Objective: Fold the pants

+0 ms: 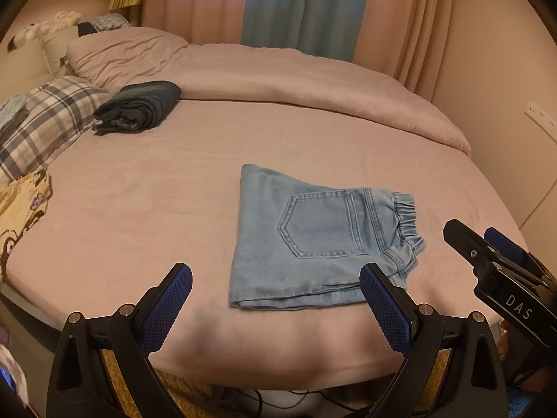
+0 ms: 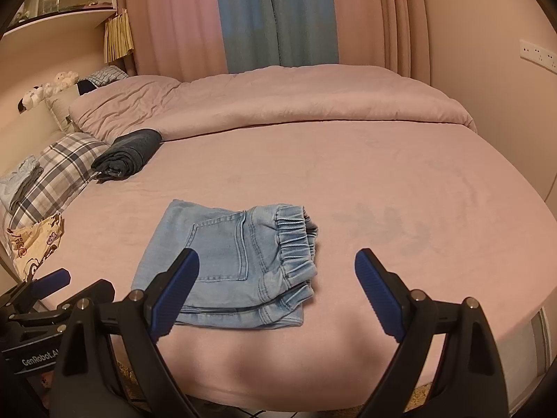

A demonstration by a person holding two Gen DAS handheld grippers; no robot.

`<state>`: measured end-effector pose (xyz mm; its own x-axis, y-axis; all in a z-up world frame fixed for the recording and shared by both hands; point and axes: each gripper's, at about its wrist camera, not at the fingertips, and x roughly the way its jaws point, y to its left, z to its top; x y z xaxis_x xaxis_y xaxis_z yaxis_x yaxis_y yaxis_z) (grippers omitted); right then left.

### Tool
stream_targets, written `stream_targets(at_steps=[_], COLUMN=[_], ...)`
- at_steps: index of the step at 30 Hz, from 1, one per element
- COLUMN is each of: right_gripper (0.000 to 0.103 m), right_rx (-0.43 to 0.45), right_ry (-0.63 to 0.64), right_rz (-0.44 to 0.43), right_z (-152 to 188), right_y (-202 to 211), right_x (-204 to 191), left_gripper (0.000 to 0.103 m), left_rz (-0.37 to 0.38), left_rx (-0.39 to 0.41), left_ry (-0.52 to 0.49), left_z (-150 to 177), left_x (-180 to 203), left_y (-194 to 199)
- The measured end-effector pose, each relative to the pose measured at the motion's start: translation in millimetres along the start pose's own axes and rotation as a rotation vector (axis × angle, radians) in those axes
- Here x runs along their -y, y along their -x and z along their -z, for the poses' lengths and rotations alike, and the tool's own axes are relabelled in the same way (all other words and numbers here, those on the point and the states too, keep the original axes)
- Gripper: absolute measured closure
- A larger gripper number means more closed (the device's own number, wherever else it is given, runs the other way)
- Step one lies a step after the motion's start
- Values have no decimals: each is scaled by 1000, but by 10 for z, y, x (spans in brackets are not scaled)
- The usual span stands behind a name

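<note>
Pink sheet [image 2: 348, 174] under folded jeans [image 2: 229, 261]; pink-blue curtains [image 2: 278, 17] behind.

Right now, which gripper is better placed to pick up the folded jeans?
Left, marginally: the jeans lie between the left hand-held gripper fingers. The right hand-held gripper, also open, has them off toward its left finger.

Left hand-held gripper [image 1: 275, 299] spread wide; right hand-held gripper [image 2: 276, 285] likewise.
</note>
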<state>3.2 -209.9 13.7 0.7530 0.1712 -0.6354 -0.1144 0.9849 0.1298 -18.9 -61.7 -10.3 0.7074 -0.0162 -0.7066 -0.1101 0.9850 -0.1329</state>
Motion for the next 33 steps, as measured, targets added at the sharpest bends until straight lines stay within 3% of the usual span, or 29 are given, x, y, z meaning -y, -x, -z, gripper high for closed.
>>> stream_targets(at_steps=[33], right_gripper=[11], right_rx=[-2], right_ry=[21], right_rz=[24], right_z=[26], right_y=[-6], right_x=[-117], left_gripper=[6], left_rz=[6], left_rx=[-11], left_ry=[-13], left_z=[-34], left_x=[-73], left_y=[2])
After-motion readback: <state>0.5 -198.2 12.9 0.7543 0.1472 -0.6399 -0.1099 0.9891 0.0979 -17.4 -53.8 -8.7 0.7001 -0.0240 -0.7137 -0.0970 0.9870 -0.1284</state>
